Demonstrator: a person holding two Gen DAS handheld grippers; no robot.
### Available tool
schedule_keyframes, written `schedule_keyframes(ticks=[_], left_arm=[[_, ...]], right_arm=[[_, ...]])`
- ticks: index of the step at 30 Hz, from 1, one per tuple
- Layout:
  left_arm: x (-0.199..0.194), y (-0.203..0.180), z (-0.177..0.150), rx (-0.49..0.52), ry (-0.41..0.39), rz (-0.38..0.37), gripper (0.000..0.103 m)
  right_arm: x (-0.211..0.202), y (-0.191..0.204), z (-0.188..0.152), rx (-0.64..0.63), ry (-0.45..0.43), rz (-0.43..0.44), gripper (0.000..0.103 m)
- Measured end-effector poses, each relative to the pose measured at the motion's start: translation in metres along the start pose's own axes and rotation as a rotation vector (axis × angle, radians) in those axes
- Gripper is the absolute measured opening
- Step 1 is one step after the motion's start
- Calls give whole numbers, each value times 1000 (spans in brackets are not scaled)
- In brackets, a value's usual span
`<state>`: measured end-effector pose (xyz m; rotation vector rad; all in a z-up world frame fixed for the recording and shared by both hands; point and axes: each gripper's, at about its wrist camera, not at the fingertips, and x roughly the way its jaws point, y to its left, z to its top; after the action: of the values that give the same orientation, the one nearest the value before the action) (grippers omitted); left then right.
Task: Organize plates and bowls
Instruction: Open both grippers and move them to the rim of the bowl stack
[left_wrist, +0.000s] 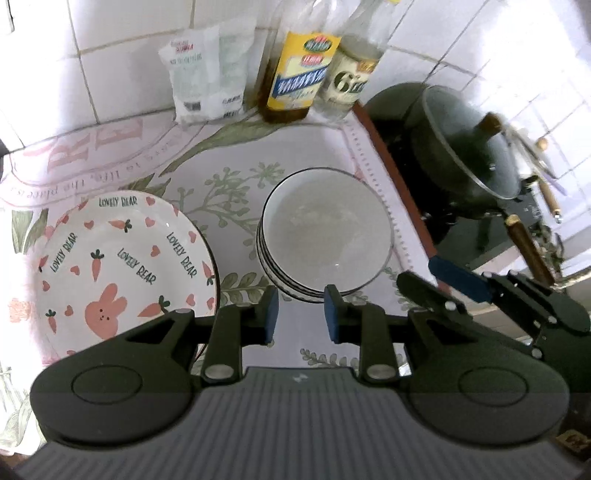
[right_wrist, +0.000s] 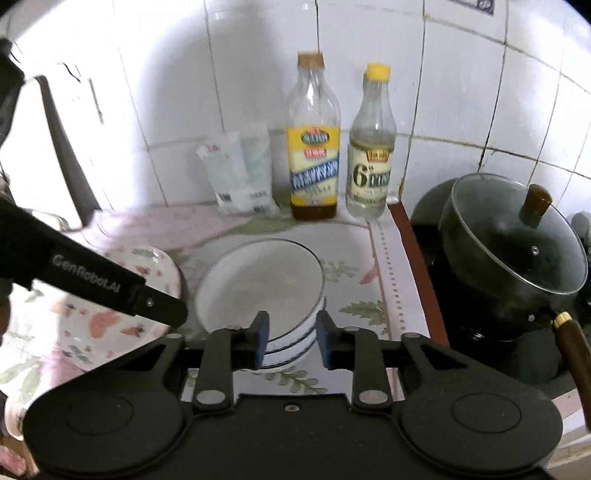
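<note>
Presently listed, by item and hazard:

Left tongs (left_wrist: 301, 314): parted a little, nothing between the pads, held above the near rim of the bowls.

Right tongs (right_wrist: 290, 338): likewise parted and empty, hanging over the near edge of the same bowls (no contact visible in either view).

Stack of bowls (left_wrist: 327, 230): white with dark rims, nested, standing on the floral mat (left_wrist: 229, 177) of the worktop, just beside the plate. Risk: tipped or slid stack if a pad catches the rim; chipped rims if nudged against the plate.

Carrot-print plate (left_wrist: 122, 258): resting tilted, apparently on another plate beneath, to the left of the bowls. Risk: sliding off its support if bumped by the left tongs.

Oil bottle (right_wrist: 314, 147) and clear bottle (right_wrist: 371, 147): upright against the tiled wall behind the bowls, beside a white packet (right_wrist: 240, 173). Risk: toppled by an overreach.

Lidded pot (right_wrist: 513, 251): on the stove at the right, handle pointing toward the tongs. Risk: snagged handle on a sideways swing.

Both tongs crowded over one stack: collision likely.
</note>
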<state>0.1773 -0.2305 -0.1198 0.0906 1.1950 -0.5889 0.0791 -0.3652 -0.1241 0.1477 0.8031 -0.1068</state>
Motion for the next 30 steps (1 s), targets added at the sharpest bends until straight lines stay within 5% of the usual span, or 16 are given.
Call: schedule_keyframes(ticks=[11,16,23,30], left_arm=[[-38,6,-44,88,-41,42,29],[-44,6,-68,95,-92,29,45],[-39,7,-92,108,-166,14,51],[-28,14,-106,43,-272,-75,62]], right_arm=[[-65,16,-33,63,-130,-28,44],[-77,22,-54,29,-166,-25,45],[-71,27,-79,-20,-196,-25,46],[-58,20,-97,-18,-238,19,74]])
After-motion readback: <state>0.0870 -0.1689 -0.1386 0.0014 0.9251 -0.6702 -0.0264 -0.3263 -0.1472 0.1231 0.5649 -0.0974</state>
